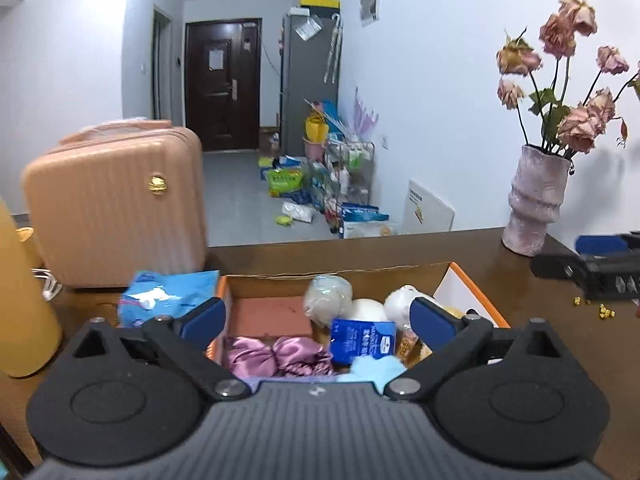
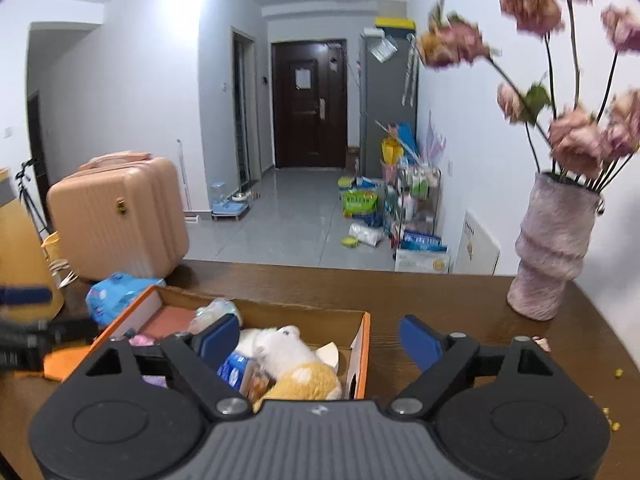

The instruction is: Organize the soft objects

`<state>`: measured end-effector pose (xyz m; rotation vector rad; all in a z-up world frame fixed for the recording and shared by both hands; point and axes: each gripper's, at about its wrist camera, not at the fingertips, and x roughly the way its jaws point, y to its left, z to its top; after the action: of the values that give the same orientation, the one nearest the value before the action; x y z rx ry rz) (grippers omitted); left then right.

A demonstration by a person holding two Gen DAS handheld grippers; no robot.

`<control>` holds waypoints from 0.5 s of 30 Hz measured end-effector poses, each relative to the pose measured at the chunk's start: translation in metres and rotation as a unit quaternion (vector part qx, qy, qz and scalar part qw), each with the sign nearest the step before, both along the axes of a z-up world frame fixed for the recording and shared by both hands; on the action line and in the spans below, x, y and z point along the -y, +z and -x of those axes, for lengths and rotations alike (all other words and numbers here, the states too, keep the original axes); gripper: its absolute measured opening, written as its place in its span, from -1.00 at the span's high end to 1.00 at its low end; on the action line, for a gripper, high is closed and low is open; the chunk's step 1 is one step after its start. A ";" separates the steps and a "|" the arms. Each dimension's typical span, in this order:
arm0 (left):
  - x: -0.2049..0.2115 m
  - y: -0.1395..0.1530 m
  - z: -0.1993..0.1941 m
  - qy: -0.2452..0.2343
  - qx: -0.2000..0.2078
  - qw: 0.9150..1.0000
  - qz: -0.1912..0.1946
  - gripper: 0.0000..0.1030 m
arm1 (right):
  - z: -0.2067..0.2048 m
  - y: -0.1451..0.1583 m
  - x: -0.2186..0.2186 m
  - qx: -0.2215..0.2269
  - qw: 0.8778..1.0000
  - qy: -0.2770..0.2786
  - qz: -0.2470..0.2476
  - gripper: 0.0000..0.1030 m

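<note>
L gripper [image 1: 316,318] jaws wide apart, nothing btwn, above cardboard box [image 1: 340,272]. R gripper [image 2: 320,342] also spread, empty, over box's right wall.
Soft items in box: purple satin cloth [image 1: 276,356], plush toy [image 2: 296,364], tissue pack [image 1: 362,342].
Blue pack [image 1: 168,296] outside box, left – easily missed.
Risk: R arm swing knocks vase [image 2: 554,248] w/ dried flowers, near table edge.

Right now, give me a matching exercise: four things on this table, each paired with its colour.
Things:
1. suitcase
2. vase
3. satin scrunchie
4. plush toy's body

Colours:
A. yellow
B. shiny purple-pink
C. peach
D. pale mottled pink

Pairs: 1-C, 2-D, 3-B, 4-A
</note>
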<state>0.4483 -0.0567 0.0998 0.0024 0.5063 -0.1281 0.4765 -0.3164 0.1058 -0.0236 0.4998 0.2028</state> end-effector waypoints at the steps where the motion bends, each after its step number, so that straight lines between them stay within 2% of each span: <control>1: -0.002 0.001 0.007 0.004 0.003 1.000 0.003 -0.98 | 0.010 0.000 -0.002 0.005 1.000 0.004 0.003 -0.77; 4: -0.007 0.002 0.033 0.016 0.045 0.999 0.010 -0.99 | 0.046 -0.002 -0.005 0.038 0.999 0.014 -0.001 -0.78; 6: -0.009 0.000 0.054 0.033 0.091 0.995 0.007 -1.00 | 0.075 -0.005 -0.006 0.090 0.996 0.017 -0.001 -0.87; 7: -0.010 -0.001 0.062 0.036 0.100 0.994 0.007 -1.00 | 0.086 -0.008 -0.010 0.116 0.993 0.013 0.005 -0.90; 10: -0.016 -0.004 0.080 0.032 0.091 0.995 0.023 -1.00 | 0.115 -0.013 -0.018 0.165 0.986 0.004 0.020 -0.98; 15: -0.021 -0.008 0.109 0.032 0.095 0.995 0.023 -1.00 | 0.145 -0.014 -0.023 0.178 0.984 -0.002 0.010 -0.98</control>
<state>0.3393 -0.0354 0.0923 -0.0458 0.3120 -0.0765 0.3311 -0.2930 0.0918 -0.0761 0.1460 0.1851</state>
